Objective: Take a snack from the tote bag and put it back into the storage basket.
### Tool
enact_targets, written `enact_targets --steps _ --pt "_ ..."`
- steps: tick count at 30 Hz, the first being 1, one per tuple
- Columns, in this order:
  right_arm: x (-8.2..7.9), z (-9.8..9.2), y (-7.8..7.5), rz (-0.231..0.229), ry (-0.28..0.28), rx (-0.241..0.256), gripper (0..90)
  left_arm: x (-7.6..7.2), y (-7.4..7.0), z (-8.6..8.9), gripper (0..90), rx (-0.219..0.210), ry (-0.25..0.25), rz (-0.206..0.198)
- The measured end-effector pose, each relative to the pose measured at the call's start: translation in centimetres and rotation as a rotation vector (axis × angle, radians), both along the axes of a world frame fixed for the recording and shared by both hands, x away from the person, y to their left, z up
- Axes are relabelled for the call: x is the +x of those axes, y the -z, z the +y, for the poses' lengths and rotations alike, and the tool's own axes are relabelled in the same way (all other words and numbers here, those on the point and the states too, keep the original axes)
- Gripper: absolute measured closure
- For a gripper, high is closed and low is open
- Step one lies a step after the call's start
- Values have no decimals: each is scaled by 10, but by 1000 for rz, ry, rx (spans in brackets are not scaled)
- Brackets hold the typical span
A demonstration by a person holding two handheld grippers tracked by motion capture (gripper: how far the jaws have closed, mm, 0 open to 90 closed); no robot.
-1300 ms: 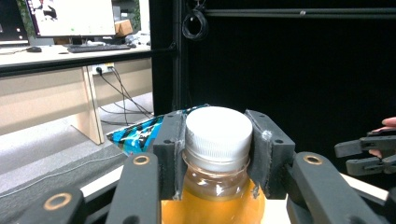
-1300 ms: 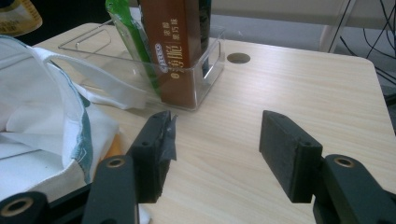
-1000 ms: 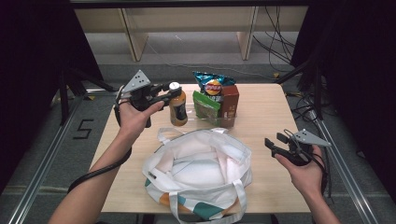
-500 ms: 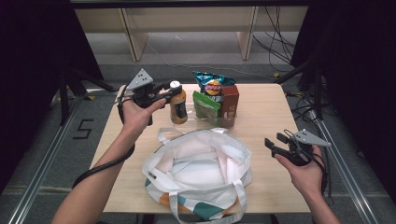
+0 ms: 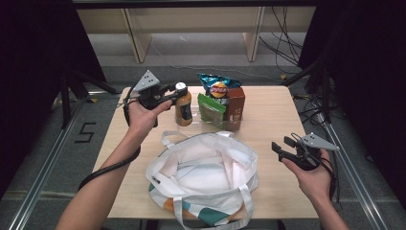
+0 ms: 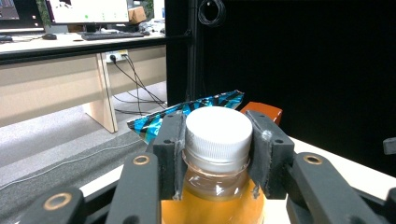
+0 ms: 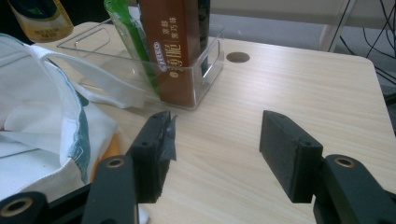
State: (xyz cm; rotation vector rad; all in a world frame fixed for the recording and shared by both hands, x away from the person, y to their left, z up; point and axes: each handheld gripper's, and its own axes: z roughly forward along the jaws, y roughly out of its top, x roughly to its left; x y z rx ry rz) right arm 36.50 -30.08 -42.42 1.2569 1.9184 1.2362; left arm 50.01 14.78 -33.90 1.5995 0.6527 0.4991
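Observation:
A bottle of orange drink (image 5: 183, 106) with a white cap (image 6: 217, 129) stands at the left end of a clear plastic tray (image 7: 205, 58) at the back of the table. My left gripper (image 5: 173, 92) is shut on the bottle's cap and neck, one pad on each side (image 6: 172, 149). In the tray beside it are a blue chip bag (image 5: 218, 86), a green packet (image 5: 209, 109) and a brown box (image 5: 235, 106). A white tote bag (image 5: 206, 177) lies open in front. My right gripper (image 5: 278, 147) is open above the table, right of the bag, nothing between its pads (image 7: 289, 154).
The wooden table (image 5: 273, 110) has bare surface at its right side, with a round hole (image 7: 237, 57) near the tray. The bag's handles (image 5: 168, 139) trail toward the tray. Black curtains flank the table; shelving legs and cables lie behind it.
The left hand and gripper have shifted slightly on the bottle's top; the bottle stays in the tray. The right gripper has not moved.

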Motion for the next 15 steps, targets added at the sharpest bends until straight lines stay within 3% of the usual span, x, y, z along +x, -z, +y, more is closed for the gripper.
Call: enact_targets --steps 3,6,8,9,12,14,15 --pt "-1 2 0 2 20 17 447 2 1 0 590 -4 -2 4" --pt "0 0 0 5 20 2 447 5 1 0 590 0 -6 4" --pt "-2 2 -1 23 14 26 446 6 0 0 590 1 -7 3" --pt "1 -1 0 -16 -5 -6 446 6 0 0 590 0 -5 2" --pt "-1 2 -1 8 21 30 446 9 -3 1 590 -1 -5 3" --pt "1 -1 0 -6 -15 -9 446 10 -4 0 590 1 -9 1" --pt "1 0 1 -9 -4 14 446 12 -4 0 590 2 -10 1"
